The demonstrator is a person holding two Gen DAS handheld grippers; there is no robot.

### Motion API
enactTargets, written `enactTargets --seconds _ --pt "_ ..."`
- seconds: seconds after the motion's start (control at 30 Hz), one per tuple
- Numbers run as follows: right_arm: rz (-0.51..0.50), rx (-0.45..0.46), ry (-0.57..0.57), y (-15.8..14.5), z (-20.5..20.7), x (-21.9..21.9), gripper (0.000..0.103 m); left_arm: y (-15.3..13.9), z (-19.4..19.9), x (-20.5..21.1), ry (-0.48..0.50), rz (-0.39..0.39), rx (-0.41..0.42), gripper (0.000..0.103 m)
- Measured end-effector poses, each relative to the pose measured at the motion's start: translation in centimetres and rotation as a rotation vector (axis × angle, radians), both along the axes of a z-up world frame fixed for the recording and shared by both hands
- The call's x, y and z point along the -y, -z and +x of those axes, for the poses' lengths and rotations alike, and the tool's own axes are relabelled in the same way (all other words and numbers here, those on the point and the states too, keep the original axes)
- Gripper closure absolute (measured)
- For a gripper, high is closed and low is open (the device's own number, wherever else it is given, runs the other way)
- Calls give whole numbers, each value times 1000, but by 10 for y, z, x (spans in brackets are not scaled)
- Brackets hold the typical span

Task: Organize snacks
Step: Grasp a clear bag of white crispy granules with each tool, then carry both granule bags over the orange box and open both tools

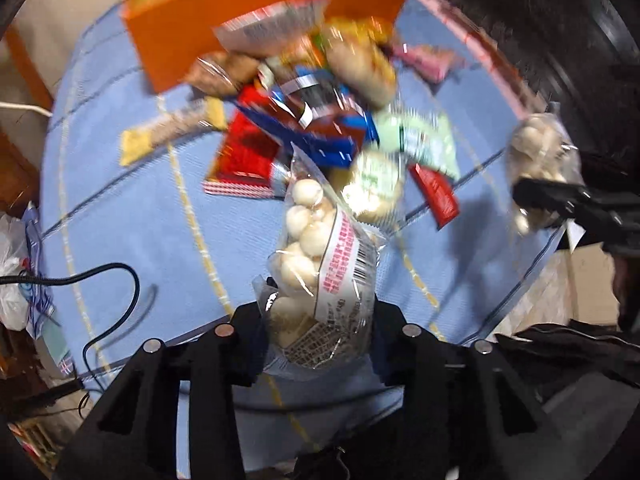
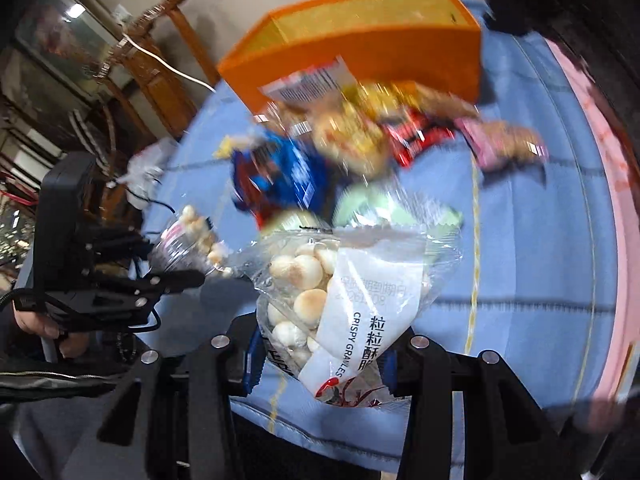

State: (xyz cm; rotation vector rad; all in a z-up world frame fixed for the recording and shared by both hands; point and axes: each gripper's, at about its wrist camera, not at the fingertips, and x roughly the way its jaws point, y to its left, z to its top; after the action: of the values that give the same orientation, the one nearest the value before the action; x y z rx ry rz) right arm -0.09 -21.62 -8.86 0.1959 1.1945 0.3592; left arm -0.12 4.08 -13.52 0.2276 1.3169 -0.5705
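Note:
My left gripper [image 1: 316,340] is shut on a clear bag of round white snacks [image 1: 320,256] and holds it above the blue cloth. My right gripper [image 2: 320,360] is shut on a second clear bag of the same crispy balls [image 2: 344,296]. Each gripper shows in the other's view: the right one with its bag at the right edge [image 1: 540,196], the left one at the left [image 2: 160,276]. A pile of mixed snack packets [image 1: 312,112] lies in front of an orange box [image 1: 248,12], also seen in the right wrist view [image 2: 360,40].
A blue tablecloth [image 1: 132,200] with a pink edge [image 2: 600,160] covers the table. A black cable [image 1: 112,300] lies on it at the left. Wooden furniture [image 2: 160,72] and plastic bags [image 1: 12,280] stand beyond the table's left side.

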Motion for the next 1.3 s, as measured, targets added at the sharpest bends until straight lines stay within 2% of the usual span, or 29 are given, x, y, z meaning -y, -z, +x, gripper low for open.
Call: enactTargets --seconds 0.17,0.33,0.53,0.73,0.97,1.03,1.07,1.1,1.13,1.2,1.3 --pt "31 55 -36 -24 30 1 58 -45 9 -26 -150 -62 77 64" --pt "40 143 -63 -53 70 4 58 -90 51 -38 -287 -164 150 63" --pt "48 250 -59 -86 115 13 58 -129 111 -16 -327 -198 238 63" --pt "63 301 -19 -100 180 21 58 -137 168 28 -313 -191 255 62" --pt "44 240 43 -74 248 28 56 -107 232 55 -346 -167 188 62" --pt "39 203 69 -60 263 30 48 -93 250 55 -385 -147 168 55" --pt "36 180 99 -51 270 33 33 -89 255 55 -397 -134 167 33" --pt "33 175 126 -48 272 37 25 -83 260 53 -435 -91 167 4" --pt "34 176 156 -44 272 41 23 -80 263 49 -474 -69 190 4" --pt "45 188 202 -38 270 49 15 -77 265 44 -485 -87 209 4" --pt "48 185 208 -28 255 55 12 -63 265 36 -492 -85 154 4"
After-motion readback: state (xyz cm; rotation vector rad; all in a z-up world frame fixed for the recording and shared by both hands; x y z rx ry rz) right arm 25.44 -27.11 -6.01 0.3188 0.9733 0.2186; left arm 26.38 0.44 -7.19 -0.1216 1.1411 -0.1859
